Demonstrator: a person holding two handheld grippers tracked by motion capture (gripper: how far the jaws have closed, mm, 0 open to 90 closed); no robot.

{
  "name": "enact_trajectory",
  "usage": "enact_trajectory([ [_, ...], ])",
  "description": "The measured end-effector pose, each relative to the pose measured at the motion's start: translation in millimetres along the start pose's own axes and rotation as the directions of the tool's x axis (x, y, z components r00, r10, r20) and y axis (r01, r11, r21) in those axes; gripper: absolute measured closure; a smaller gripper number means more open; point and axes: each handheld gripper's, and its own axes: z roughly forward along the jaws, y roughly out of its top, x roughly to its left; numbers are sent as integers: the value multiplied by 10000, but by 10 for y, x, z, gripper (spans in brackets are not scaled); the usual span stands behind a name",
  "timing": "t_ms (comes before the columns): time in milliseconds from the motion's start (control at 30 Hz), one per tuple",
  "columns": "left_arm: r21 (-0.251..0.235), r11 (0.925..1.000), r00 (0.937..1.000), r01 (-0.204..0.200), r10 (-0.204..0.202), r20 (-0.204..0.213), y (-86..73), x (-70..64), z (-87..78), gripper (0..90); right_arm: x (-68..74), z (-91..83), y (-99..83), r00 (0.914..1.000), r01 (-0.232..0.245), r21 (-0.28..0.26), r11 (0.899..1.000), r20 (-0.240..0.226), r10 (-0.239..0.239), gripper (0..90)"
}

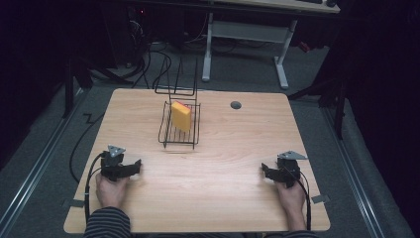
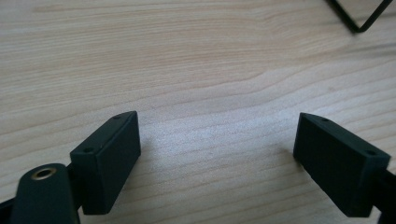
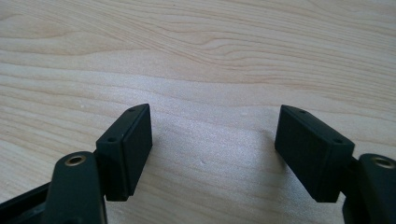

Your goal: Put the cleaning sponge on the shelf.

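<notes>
While both grippers rest apart, the yellow sponge (image 1: 181, 116) stands on edge in the rack (image 1: 167, 134)

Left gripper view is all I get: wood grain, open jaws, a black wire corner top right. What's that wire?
Observer: A black wire rack standing mid-table, seen from the high view.
Operator: Anything in it?
Observer: A yellow sponge stands on edge inside the rack.
Operator: Where's the other hand-held gripper?
Observer: The right hand-held gripper rests near the table's front right, jaws open, nothing between them.
Operator: And mine?
Observer: The left hand-held gripper sits front left, apart from the rack.
</notes>
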Motion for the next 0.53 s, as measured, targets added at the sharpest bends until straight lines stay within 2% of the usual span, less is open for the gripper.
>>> enact_trajectory([
  [67,-29,10000,9999,-18,18,116,-1,4,-4,194,0,2,2,10000,-3,-9,10000,-6,3,278],
  [533,-29,10000,9999,-5,5,107,-2,4,-4,195,0,2,2,10000,-6,-6,10000,-13,6,277],
])
